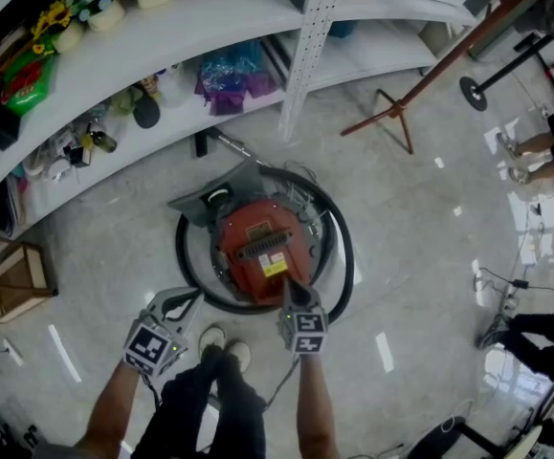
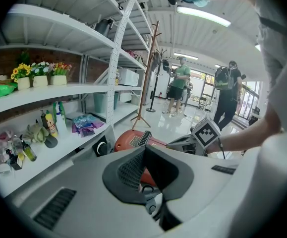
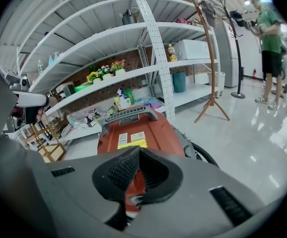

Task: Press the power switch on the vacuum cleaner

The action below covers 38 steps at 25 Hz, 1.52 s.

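The red vacuum cleaner [image 1: 257,251] stands on the floor in front of my feet, with its black hose [image 1: 342,256] looped around it. My right gripper [image 1: 294,290] is shut and its tip hangs over the near end of the red body. In the right gripper view the vacuum [image 3: 133,133] fills the middle, and a round black button [image 3: 136,199] shows just under the shut right gripper [image 3: 140,152]. My left gripper [image 1: 186,299] is held left of the vacuum, off its body. In the left gripper view the left gripper [image 2: 144,150] is shut on nothing, with the vacuum [image 2: 133,139] beyond it.
White shelving [image 1: 210,27] with flower pots, bottles and bags curves behind the vacuum. A wooden coat stand [image 1: 396,113] is at the back right, a wooden stool [image 1: 13,280] at the left. Other people [image 1: 544,338] stand to the right. My shoes [image 1: 224,347] are just behind the vacuum.
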Available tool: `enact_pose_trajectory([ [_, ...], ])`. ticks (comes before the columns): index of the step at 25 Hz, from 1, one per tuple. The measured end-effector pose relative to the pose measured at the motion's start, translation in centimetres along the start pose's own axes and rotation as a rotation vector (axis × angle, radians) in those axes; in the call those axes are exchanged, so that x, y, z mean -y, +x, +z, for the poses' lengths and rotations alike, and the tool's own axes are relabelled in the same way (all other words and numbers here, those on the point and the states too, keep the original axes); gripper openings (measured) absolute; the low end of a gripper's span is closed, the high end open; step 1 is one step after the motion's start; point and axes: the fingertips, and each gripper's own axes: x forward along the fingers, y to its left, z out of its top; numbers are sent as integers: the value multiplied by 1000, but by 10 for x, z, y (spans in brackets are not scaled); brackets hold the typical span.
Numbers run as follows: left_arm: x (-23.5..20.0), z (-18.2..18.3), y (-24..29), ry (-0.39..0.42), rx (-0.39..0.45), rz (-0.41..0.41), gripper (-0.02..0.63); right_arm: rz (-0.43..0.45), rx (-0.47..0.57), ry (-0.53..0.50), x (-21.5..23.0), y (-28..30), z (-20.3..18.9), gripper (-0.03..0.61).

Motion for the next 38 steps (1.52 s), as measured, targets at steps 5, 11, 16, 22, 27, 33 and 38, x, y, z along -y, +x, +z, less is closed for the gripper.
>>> enact_pose_trajectory([
  [5, -1, -3, 1, 3, -1, -1, 8, -2, 4, 3, 1, 2, -1, 12],
  [11, -2, -4, 0, -8, -1, 4, 8, -7, 8, 1, 3, 3, -1, 12],
  [16, -4, -3, -2, -10, -1, 4, 8, -17, 2, -7, 3, 6, -4, 12],
  [22, -5, -4, -4, -28, 5, 15, 8, -21, 21, -21, 4, 7, -5, 12],
  [27, -5, -6, -3, -9, 2, 0, 8, -26, 19, -4, 4, 5, -3, 12],
  [33, -3, -8, -2, -13, 2, -5, 8, -17, 26, 30, 6, 6, -5, 12],
  [38, -3, -9, -4, 4, -3, -12, 8, -8, 31, 52, 5, 3, -5, 12],
])
